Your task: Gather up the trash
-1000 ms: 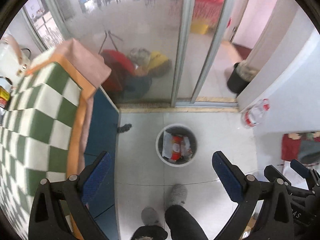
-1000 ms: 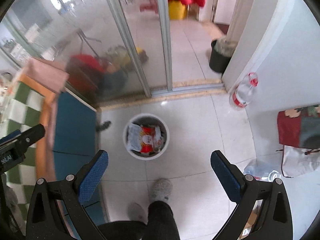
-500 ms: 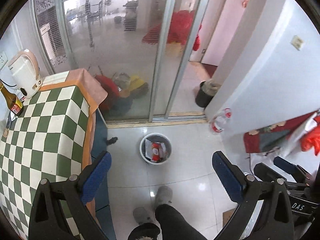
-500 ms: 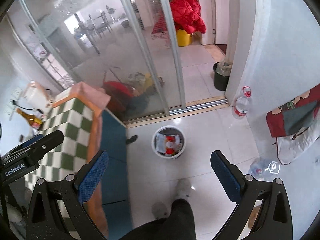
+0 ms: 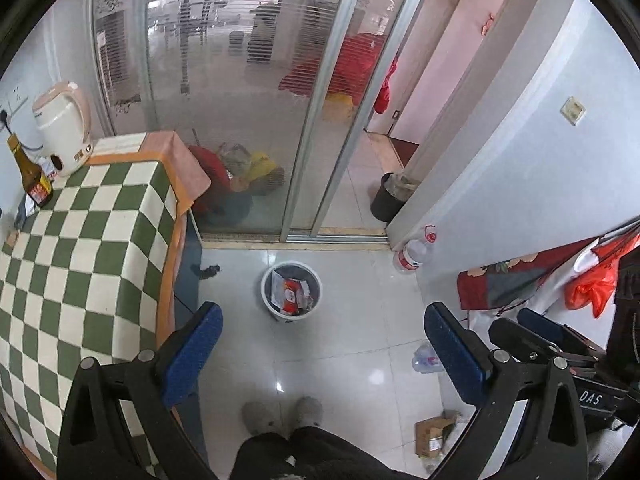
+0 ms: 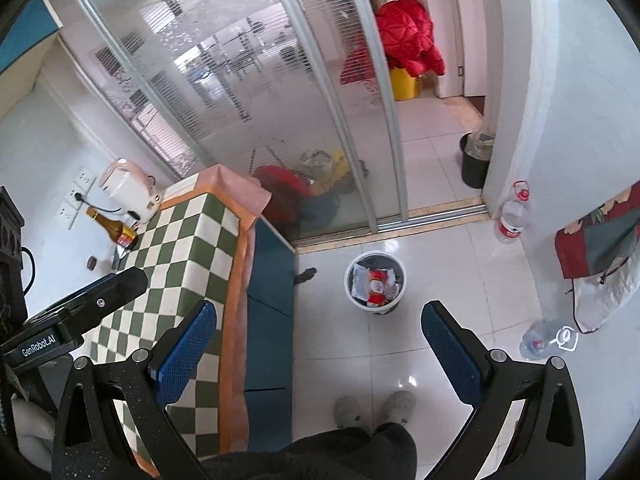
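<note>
A small white trash bin (image 5: 291, 290) (image 6: 375, 283) stands on the tiled floor, holding red and white wrappers. My left gripper (image 5: 323, 340) hangs high above the floor, open and empty, with the bin far below between its blue pads. My right gripper (image 6: 318, 338) is open and empty too, held high with the bin below and ahead. An empty clear bottle (image 5: 427, 359) (image 6: 545, 340) lies on the floor to the right. A small cardboard box (image 5: 434, 435) lies near the person's feet (image 5: 282, 414).
A table with a green checked cloth (image 5: 80, 248) (image 6: 176, 248) stands at the left, bearing a kettle (image 5: 62, 132) and a brown bottle (image 5: 31, 176). Glass sliding doors (image 5: 248, 112) close the far side. A water bottle (image 5: 414, 252) stands by the wall; a black bin (image 5: 386, 202) sits beyond the doorway.
Both grippers have risen well above the floor, so the bin looks smaller and farther. The table top, kettle and the floor bottle have come into view. Jaws stayed open.
</note>
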Demonstrator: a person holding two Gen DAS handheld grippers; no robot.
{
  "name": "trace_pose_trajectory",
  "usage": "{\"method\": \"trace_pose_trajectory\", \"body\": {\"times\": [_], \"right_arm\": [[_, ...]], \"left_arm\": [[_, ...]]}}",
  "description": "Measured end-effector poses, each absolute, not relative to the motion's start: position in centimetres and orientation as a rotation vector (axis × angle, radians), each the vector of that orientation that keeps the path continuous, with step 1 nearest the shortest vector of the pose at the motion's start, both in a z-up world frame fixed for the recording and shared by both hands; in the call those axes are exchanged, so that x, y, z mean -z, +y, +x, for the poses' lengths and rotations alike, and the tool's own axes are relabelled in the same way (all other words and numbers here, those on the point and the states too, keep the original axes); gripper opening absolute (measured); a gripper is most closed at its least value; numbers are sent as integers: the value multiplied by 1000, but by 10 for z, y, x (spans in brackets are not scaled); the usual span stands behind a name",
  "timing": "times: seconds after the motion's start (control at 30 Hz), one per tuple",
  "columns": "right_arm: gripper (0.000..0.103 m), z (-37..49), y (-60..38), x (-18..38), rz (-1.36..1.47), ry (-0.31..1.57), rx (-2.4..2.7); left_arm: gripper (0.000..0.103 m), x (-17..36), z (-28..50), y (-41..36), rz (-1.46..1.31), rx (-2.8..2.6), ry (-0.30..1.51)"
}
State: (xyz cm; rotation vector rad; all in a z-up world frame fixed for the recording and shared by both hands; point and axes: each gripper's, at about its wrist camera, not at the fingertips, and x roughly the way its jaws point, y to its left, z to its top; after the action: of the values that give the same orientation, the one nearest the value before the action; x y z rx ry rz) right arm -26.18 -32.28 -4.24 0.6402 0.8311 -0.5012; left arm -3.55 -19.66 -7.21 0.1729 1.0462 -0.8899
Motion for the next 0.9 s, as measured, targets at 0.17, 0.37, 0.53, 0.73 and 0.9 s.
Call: {"method": "trace_pose_trajectory", "body": {"times": [0.17, 0.37, 0.53, 0.73, 0.9], "right_arm": [[103, -263, -328, 41, 634, 842, 454], [103, -264, -336, 48, 653, 871, 417], [103, -264, -341, 53, 668, 879, 403], [103, -263, -345, 55, 673, 882, 394], [103, -262, -346, 56, 671, 885, 392]], "left_arm": [[103, 75, -40, -190, 138, 870, 1071], [103, 77, -46, -188, 123, 875, 1105], [103, 79, -50, -187, 105, 879, 1120], [103, 79, -51, -190, 94, 884, 1128], [103, 80, -54, -193, 95, 884, 1134]]}}
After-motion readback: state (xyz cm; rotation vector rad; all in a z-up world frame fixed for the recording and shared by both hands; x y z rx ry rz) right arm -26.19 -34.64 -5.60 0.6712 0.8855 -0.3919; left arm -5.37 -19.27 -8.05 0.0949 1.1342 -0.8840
